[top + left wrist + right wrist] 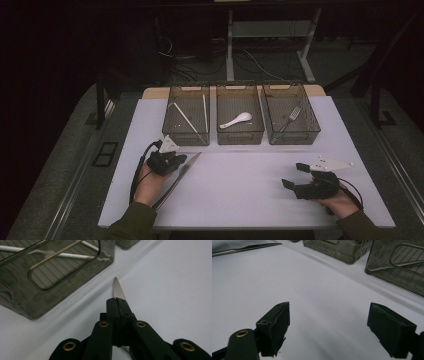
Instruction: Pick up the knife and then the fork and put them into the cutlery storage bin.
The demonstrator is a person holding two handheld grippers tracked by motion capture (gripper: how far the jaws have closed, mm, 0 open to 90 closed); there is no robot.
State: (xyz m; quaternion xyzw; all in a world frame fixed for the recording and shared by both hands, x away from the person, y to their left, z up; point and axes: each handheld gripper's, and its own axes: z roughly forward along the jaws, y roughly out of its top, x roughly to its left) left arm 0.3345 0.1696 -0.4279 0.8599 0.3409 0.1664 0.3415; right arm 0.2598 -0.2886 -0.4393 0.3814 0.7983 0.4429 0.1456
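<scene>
A metal table knife (pixel 193 161) lies slantwise over the white table, tip toward the bins. My left gripper (pixel 172 161) is shut on its blade at the table's left. In the left gripper view the jaws of the left gripper (pixel 117 302) are pressed together, and the knife tip (pixel 117 288) pokes out beyond them. My right gripper (pixel 295 175) rests at the front right, open, with nothing between its jaws. The right gripper view has the right gripper (pixel 337 325) spread wide over bare table, and the knife (pixel 244 248) far off at the upper left.
Three smoky clear bins stand in a row at the back. The left bin (pixel 188 136) holds chopsticks (pixel 187 120), the middle bin (pixel 240 136) a white spoon (pixel 237 120), the right bin (pixel 295 136) a fork (pixel 293 116). The left bin's wall (pixel 25 297) is close to my left gripper.
</scene>
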